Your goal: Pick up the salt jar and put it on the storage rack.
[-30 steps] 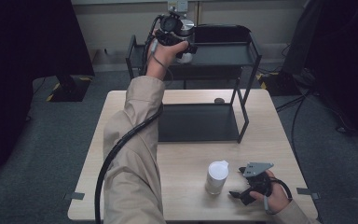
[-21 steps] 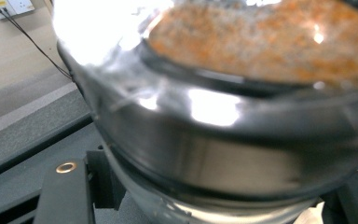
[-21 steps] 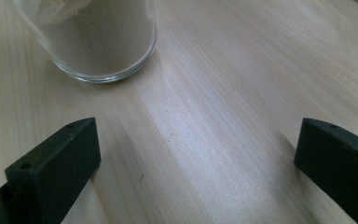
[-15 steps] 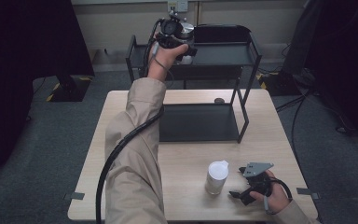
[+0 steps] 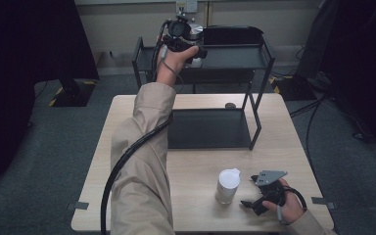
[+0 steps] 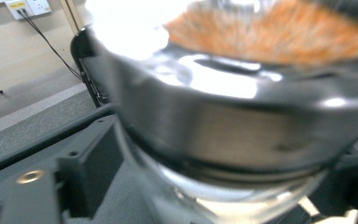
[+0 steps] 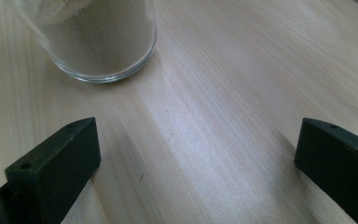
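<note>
The jar (image 5: 195,32) with the dark shiny lid was up on the top shelf of the black rack (image 5: 235,54), at its left end. In the left gripper view the jar (image 6: 242,116) was very close and blurry, with something orange showing at the top.

The left gripper (image 5: 197,43) was at that same end of the rack's top shelf, right by the jar. Its jaws had just been opening, with the jar right in front of them. I could not tell if the pads were touching the glass or not. So the job of putting this jar on the rack looked almost done. What seemed left was to let go all the way and pull the hand back.

A second jar (image 5: 227,185), with a white lid and sandy powder inside, stood on the table (image 5: 293,147) in front of the rack, well apart from it. It may be the next one to go up.

The right gripper (image 5: 248,192) rested on the table just beside that second jar, also in front of the rack. Its jaws stood wide apart with nothing between them.

No words or labels could be read on either jar. A wall socket (image 6: 28,6) behind the rack had no writing I could make out.
</note>
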`<state>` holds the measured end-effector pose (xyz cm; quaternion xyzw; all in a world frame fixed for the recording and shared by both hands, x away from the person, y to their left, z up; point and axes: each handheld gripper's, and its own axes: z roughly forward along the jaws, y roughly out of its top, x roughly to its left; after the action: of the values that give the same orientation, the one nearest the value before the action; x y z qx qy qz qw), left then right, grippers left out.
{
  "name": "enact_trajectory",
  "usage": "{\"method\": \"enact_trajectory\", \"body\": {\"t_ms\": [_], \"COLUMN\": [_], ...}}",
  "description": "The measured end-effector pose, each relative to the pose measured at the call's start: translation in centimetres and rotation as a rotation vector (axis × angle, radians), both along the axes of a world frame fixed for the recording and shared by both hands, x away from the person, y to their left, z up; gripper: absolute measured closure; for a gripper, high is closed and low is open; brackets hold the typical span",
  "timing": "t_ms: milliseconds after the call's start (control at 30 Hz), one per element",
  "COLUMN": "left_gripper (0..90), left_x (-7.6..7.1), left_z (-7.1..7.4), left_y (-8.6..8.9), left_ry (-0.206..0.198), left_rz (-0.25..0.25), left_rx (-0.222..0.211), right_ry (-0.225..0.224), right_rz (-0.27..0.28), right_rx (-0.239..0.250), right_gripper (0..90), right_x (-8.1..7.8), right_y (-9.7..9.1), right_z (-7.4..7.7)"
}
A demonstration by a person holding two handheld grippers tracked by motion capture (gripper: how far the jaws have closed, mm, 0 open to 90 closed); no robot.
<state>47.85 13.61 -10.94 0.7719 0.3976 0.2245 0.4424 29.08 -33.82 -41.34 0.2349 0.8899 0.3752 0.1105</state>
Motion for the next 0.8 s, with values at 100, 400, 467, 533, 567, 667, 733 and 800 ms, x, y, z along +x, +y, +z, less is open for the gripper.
{"method": "enact_trajectory", "body": {"t_ms": [100, 400, 467, 533, 567, 667, 733, 800], "left_gripper": [8.0, 2.7, 2.0, 1.4, 0.8, 0.6, 0.5, 0.5], "left_x": [-0.7, -3.4, -4.0, -4.5, -4.9, -5.7, -6.2, -6.6], "left_z": [0.2, 0.4, 0.2, -0.1, -0.5, -1.1, -1.6, -1.9], "left_y": [0.3, 1.0, 1.2, 1.4, 1.6, 1.8, 1.9, 1.9], "left_ry": [-0.009, -0.033, -0.034, -0.036, -0.042, -0.056, -0.054, -0.055], "left_rz": [0.002, 0.003, -0.007, -0.012, -0.019, -0.04, -0.036, -0.042], "left_rx": [-0.018, -0.048, -0.06, -0.072, -0.084, -0.085, -0.109, -0.113], "right_ry": [0.0, 0.0, 0.0, 0.0, 0.001, -0.001, -0.001, -0.002], "right_rz": [0.0, 0.0, -0.001, 0.0, -0.001, 0.0, 0.0, 0.0], "right_rx": [0.0, 0.0, 0.0, 0.0, 0.0, 0.0, 0.0, 0.0], "right_gripper": [0.0, 0.0, 0.0, 0.0, 0.0, 0.0, 0.0, 0.0], "right_x": [0.0, 0.0, 0.0, 0.0, 0.0, 0.0, 0.0, 0.0], "right_y": [0.0, 0.0, 0.0, 0.0, 0.0, 0.0, 0.0, 0.0], "right_z": [0.0, 0.0, 0.0, 0.0, 0.0, 0.0, 0.0, 0.0]}}
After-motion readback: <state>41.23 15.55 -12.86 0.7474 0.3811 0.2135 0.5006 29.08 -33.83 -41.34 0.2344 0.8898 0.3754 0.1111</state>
